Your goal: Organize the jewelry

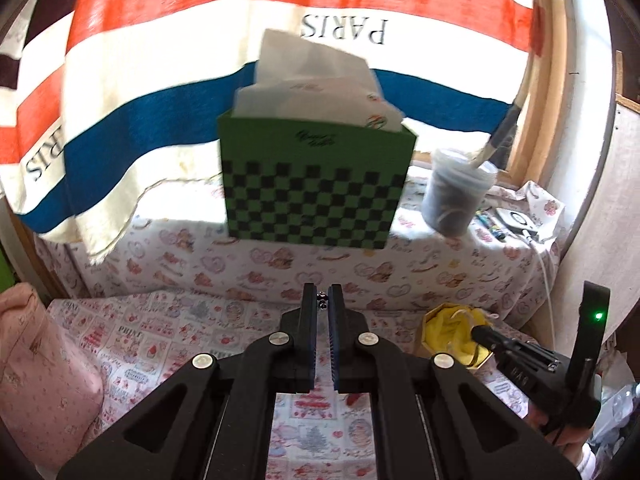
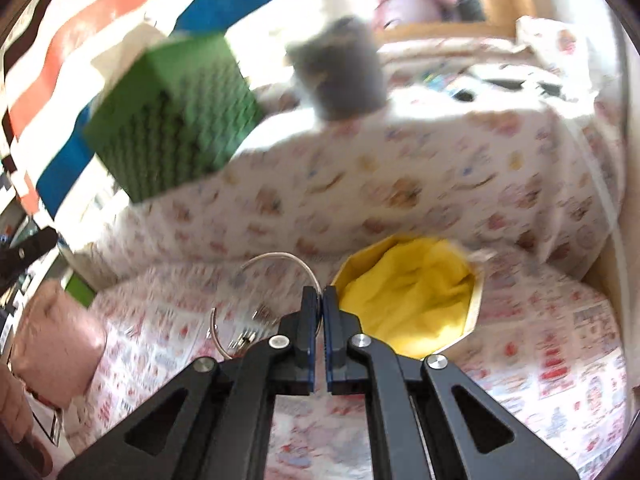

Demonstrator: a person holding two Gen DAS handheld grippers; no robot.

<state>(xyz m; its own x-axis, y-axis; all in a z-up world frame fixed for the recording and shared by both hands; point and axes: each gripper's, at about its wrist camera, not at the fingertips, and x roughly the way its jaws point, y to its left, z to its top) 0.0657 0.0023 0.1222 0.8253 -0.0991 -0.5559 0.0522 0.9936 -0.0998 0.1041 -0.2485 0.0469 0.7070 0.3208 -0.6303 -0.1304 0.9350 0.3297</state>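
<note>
The left tool [image 1: 323, 300] is seen at lower centre of the left wrist view with its jaws brought together on a small dark bead-like piece of jewelry [image 1: 322, 301] pinched at the very tips. What kind of piece it is cannot be told.

The right tool [image 2: 319, 298] is seen at lower centre of the right wrist view, which is heavily blurred. Its jaws are clamped on a thin silver wire bangle [image 2: 276, 258]. The bangle's loop arcs up and to the left of the tips, above the printed cloth [image 2: 560, 360] covering the worktop. Small metallic pieces [image 2: 244, 338] are seen near the loop's lower end, left of the tool; their contact with the bangle cannot be told.

An octagonal box lined with yellow cloth [image 2: 408, 300] is found just to the right of the right tool's tips, resting on the printed cloth. In the left wrist view the same box [image 1: 444, 332] lies at lower right, partly covered by the right tool's body.

At centre of the left wrist view, a green checkered box [image 1: 316, 184] holding white paper stands on a raised, cloth-covered ledge [image 1: 280, 264]. A clear plastic cup [image 1: 456, 196] with a brush in it stands to its right. A striped cloth marked "PARIS" [image 1: 160, 80] hangs behind. A pink pouch [image 1: 40, 360] lies at lower left.
</note>
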